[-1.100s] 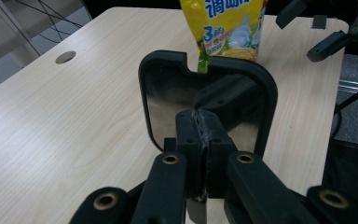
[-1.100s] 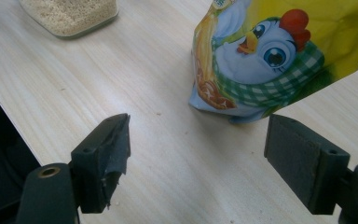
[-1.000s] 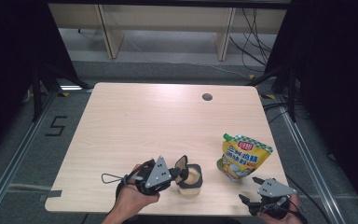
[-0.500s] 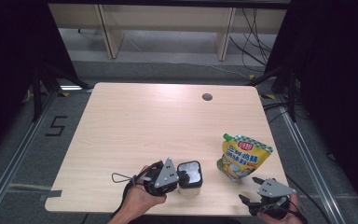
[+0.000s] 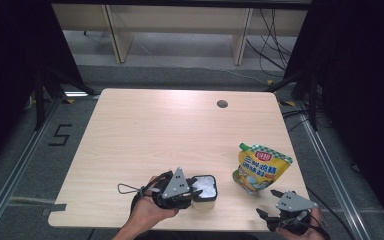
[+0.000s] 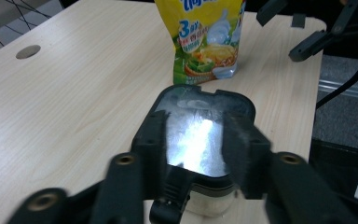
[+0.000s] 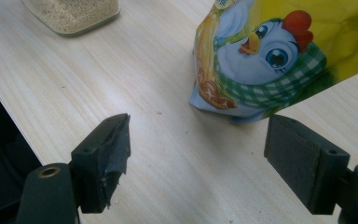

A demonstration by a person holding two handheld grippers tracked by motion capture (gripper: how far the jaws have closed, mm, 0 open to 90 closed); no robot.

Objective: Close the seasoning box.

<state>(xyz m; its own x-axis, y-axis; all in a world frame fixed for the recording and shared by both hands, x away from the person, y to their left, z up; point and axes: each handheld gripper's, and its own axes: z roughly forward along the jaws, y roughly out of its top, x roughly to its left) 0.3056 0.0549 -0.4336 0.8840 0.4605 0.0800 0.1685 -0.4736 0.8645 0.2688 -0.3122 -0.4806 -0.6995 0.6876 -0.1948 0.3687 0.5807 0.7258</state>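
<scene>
A small clear container [image 5: 207, 185] of beige granules stands near the table's front edge, its black-framed lid [image 6: 196, 130] lying flat on top. My left gripper [image 5: 196, 194] is shut on it, one jaw on each side of the lid. Right of it a yellow stand-up pouch [image 5: 262, 167] with a cartoon chicken [image 7: 270, 56] stands upright. My right gripper [image 5: 268, 203] is open at the front right corner, jaws wide and nothing between them, pointing at the pouch's base. The right gripper view also shows the container [image 7: 72, 14] at the top left.
The light wooden table [image 5: 155, 130] has a round cable hole [image 5: 222, 104] at its back right. Its front edge lies just below both grippers. Dark floor and cables surround the table. The other gripper [image 6: 307, 28] appears at the left gripper view's top right.
One second ago the container's lid stood tilted up with the beige contents showing; now it lies flat. My left gripper has shifted slightly right around it. The right gripper has stayed put.
</scene>
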